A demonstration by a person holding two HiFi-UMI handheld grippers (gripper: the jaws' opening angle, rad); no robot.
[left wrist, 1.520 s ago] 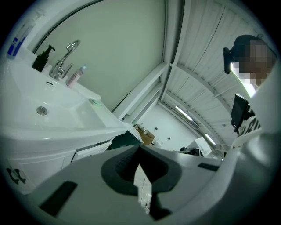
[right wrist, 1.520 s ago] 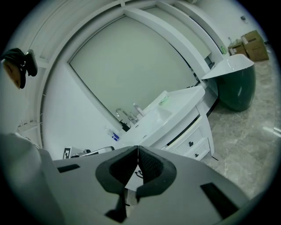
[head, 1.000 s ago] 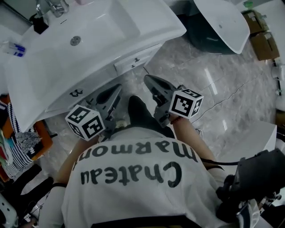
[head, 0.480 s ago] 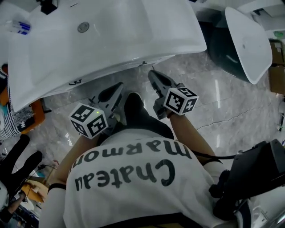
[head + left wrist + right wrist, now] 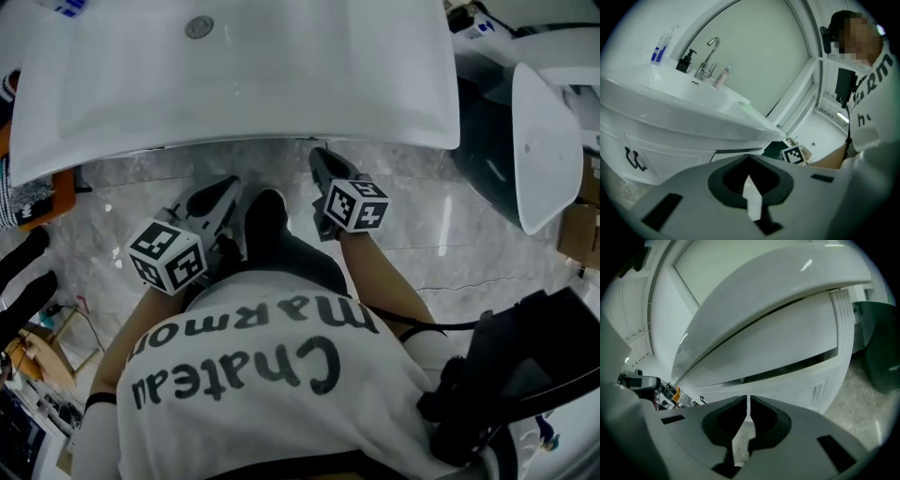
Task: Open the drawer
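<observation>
Shirt [image 5: 253, 375] nearest, white with dark print, person bent over. Just past it, left hand-held gripper [image 5: 749, 158]: clenched, tips meeting, nothing between. Right hand-held gripper [image 5: 748, 399]: also clenched, only a thin slit, empty. Both hang low over the grey marble floor [image 5: 422, 234], near the front edge of the washbasin [image 5: 234, 131], touching nothing.

Drawer [image 5: 787, 341]: my read is the wide white panel right under the basin rim, straight ahead of the right hand-held gripper. Head view hides it under the basin. Dark gap [image 5: 797, 364] runs along its lower edge. No knob shows from here.

Handling guess: stiff rigid front, glossy so likely slippery, not fragile, probably a steady moderate pull on runners. Best hold looks like the lower lip at that gap, near the middle so it doesn't jam sideways. Jaws would need to release first, or a tip hook in.

Far: tap [image 5: 708, 56] and bottles on the basin top.
</observation>
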